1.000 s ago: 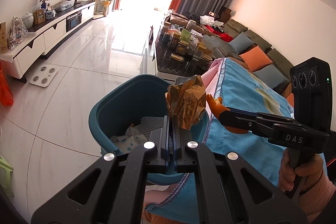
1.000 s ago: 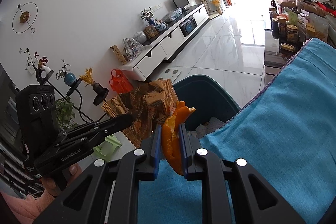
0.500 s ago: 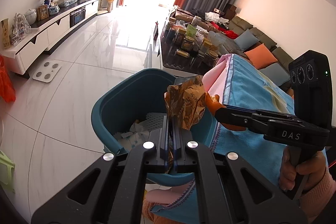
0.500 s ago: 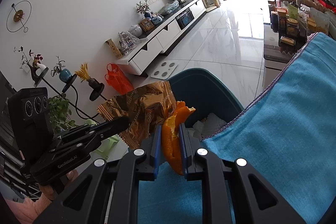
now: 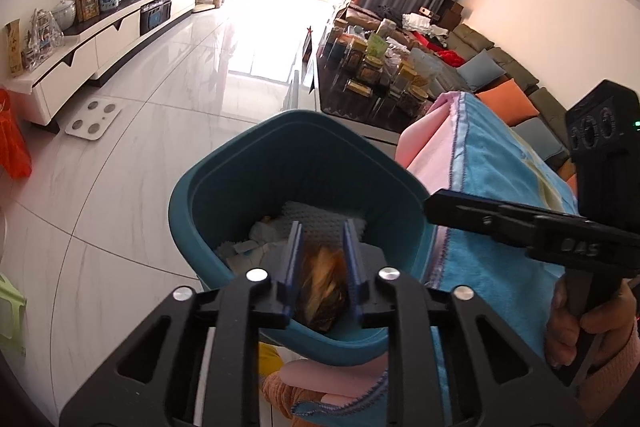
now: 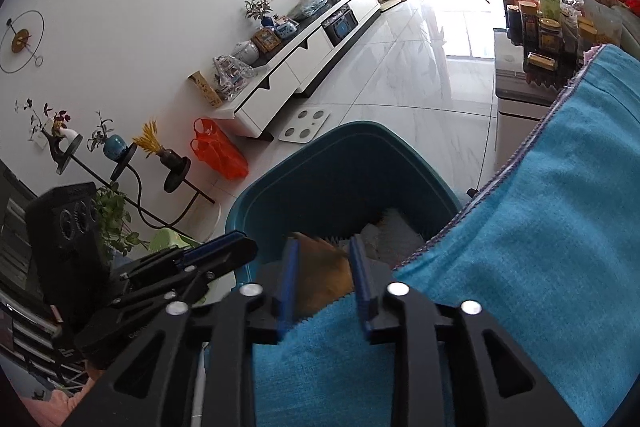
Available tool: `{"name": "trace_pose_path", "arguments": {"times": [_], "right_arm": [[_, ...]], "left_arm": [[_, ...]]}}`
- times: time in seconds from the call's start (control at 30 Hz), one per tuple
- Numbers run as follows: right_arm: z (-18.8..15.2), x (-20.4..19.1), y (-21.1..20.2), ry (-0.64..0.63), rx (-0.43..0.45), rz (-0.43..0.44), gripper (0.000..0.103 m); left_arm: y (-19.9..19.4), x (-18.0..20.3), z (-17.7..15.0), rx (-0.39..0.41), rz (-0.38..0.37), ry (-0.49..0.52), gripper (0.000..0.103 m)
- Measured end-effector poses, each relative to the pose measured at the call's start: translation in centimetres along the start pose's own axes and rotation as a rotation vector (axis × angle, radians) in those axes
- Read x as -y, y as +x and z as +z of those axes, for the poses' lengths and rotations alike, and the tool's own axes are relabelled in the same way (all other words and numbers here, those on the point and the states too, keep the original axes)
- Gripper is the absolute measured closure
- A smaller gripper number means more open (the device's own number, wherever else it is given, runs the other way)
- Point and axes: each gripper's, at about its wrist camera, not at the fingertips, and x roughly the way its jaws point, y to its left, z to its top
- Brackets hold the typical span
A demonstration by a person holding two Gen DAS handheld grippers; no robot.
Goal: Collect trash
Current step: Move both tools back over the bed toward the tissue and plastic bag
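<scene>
A teal bin (image 5: 192,187) stands on the floor beside the blue-covered table; it holds white paper scraps (image 5: 260,235). My left gripper (image 5: 320,239) hangs over the bin's near rim, jaws opening. A blurred gold-brown wrapper (image 5: 322,287) sits low between them, slipping down. In the right wrist view the bin (image 6: 320,147) lies just past the cloth edge. My right gripper (image 6: 324,255) has its jaws opening too, with a blurred orange-brown scrap (image 6: 324,275) loose between them; its shape is too smeared to tell. Each gripper shows in the other's view: right gripper (image 5: 434,205), left gripper (image 6: 240,247).
The blue cloth (image 6: 540,227) over a pink one (image 5: 424,163) covers the table at right. A low table crowded with jars (image 5: 372,67) stands beyond the bin. White scales (image 5: 94,119) and an orange bag (image 6: 218,151) lie on the tiled floor by the TV cabinet (image 5: 100,43).
Both grippers sank closer to the bin and their jaws parted. The wrapper dropped from upright above the left fingers to low between them. The orange peel no longer stands up in the right fingers.
</scene>
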Motion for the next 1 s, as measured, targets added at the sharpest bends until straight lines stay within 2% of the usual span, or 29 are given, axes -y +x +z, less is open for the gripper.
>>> {"name": "trace_pose_path", "arguments": {"times": [0.13,0.23,0.33,0.43,0.63,0.87,1.0], "right_arm": [[-0.2,0.3,-0.6,0.004,0.012,0.003,0.074],[-0.7,0.4,-2.2,-0.002,0.040,0.021,0.073],[-1.5,0.5,-4.3,-0.022,0.075,0.024,0.073],[-3.1,0.8,-7.6,-0.044,0.126,0.001,0.067],[-7.1,4.2,-15.3,-0.004,0.247,-0.116,0.063],[-13.4,11.2,-24.1,0.184,0.370,-0.331,0.060],[-16.6,15.2,-28.7,0.301,0.440,-0.438,0.059]], "left_arm": [[0.2,-0.2,-0.2,0.000,0.009,-0.012,0.075],[-0.6,0.2,-0.3,0.030,0.005,0.002,0.070],[-1.8,1.4,-0.3,0.064,-0.022,0.028,0.059],[-3.0,3.3,-0.4,0.091,-0.064,0.079,0.058],[-3.5,9.7,-0.7,0.086,-0.208,0.199,0.055],[-1.1,20.5,-2.6,0.000,-0.387,0.365,0.052],[0.9,26.6,-4.2,-0.052,-0.438,0.462,0.051]]}}
